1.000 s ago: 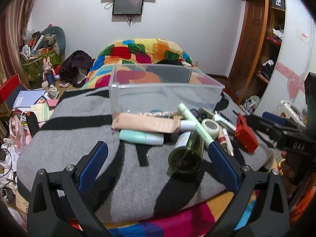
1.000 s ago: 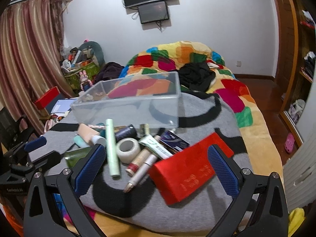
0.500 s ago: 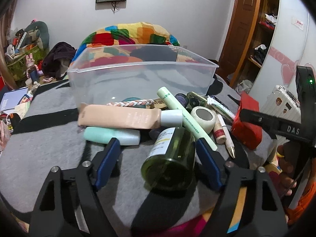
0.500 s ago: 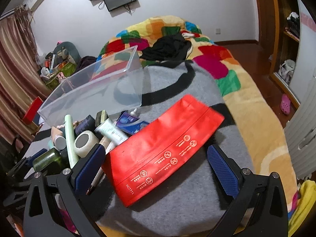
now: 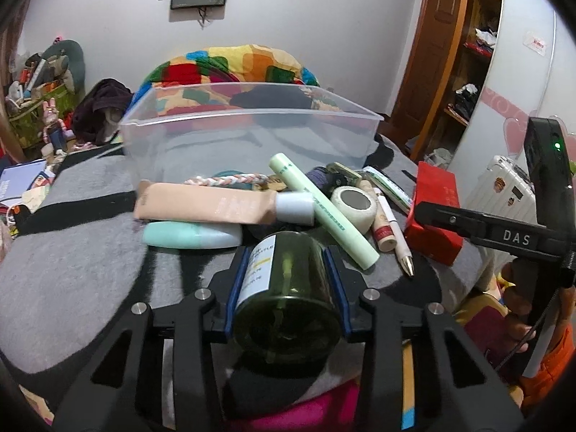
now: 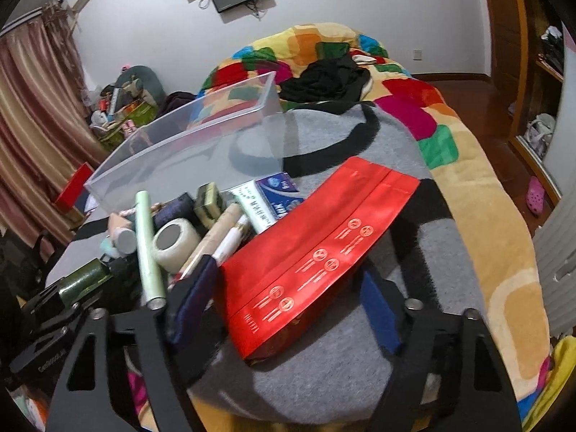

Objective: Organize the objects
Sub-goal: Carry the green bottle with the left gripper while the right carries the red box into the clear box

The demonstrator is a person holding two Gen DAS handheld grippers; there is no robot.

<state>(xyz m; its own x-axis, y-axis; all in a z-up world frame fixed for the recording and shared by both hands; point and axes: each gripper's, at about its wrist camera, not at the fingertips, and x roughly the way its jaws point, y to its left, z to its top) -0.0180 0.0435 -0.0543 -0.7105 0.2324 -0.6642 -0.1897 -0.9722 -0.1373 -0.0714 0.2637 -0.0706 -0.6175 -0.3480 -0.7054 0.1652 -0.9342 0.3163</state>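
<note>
My left gripper (image 5: 286,280) is shut on a dark green bottle (image 5: 284,298) that lies on the grey blanket. Behind it lies a heap of toiletries: a peach tube (image 5: 205,203), a mint tube (image 5: 190,234), a pale green stick (image 5: 324,216), a tape roll (image 5: 352,208) and pens. A clear plastic bin (image 5: 248,136) stands behind them. My right gripper (image 6: 288,295) straddles a red box (image 6: 316,252), with the jaws close to its sides; contact is unclear. The red box also shows in the left wrist view (image 5: 433,212).
A colourful quilt (image 6: 396,82) with black clothes (image 6: 324,75) covers the bed behind the bin. The blanket's front edge is just below both grippers. Clutter (image 5: 36,82) sits at the far left, and a wooden shelf (image 5: 464,54) and suitcase (image 5: 504,187) at the right.
My left gripper moved forward and closed on the green bottle. My right gripper moved forward over the red box and its jaws narrowed around it.
</note>
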